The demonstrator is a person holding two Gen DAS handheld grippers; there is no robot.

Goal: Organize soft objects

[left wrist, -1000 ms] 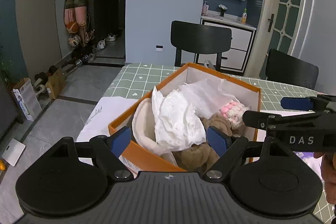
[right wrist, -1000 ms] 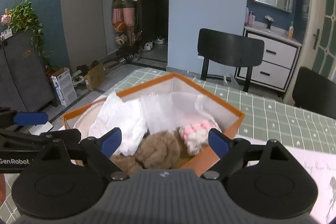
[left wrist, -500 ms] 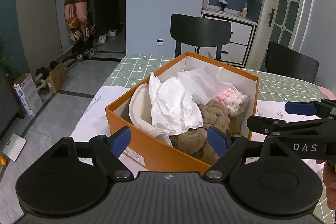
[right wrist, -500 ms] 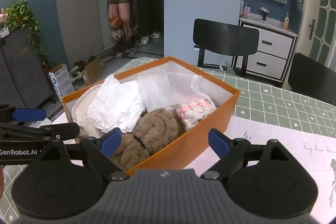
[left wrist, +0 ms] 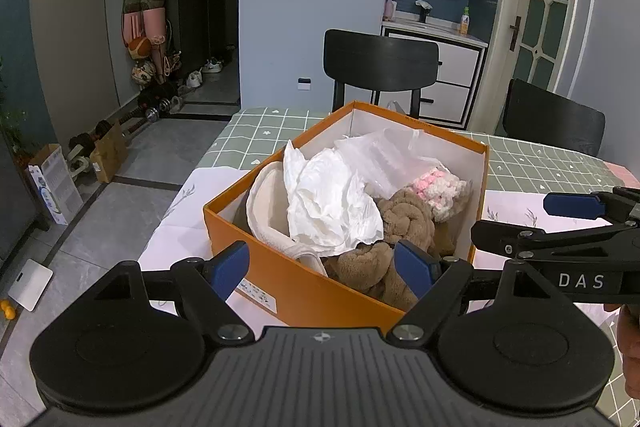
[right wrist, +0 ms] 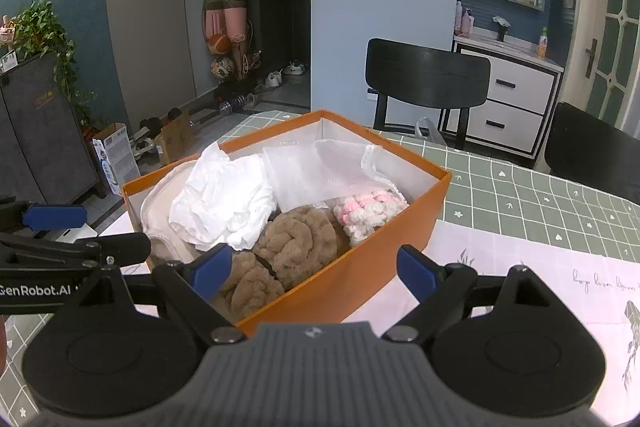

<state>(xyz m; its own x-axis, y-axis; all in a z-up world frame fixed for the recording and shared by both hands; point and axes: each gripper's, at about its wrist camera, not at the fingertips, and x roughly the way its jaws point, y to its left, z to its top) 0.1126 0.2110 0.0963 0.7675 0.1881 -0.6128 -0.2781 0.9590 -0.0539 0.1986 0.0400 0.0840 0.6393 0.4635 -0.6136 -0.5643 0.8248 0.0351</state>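
Left claw [left wrist: 322, 261], lower centre of its view, was held spread wide and empty before the orange box [left wrist: 304, 291] on the worktop [left wrist: 256, 135]. At frame centre, white cloth [left wrist: 332, 203], brown plush [left wrist: 404, 223] and pink-white yarn [left wrist: 444, 189] were gathered inside, presumably for tidy storage. Right claw [right wrist: 314, 269] was likewise held wide, nothing gripped.

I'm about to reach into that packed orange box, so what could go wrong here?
The crumpled white cloth drapes over the brown plush toy, so grabbing one may drag the other. The open left gripper and open right gripper hover close together and might collide. The orange cardboard box could slide.
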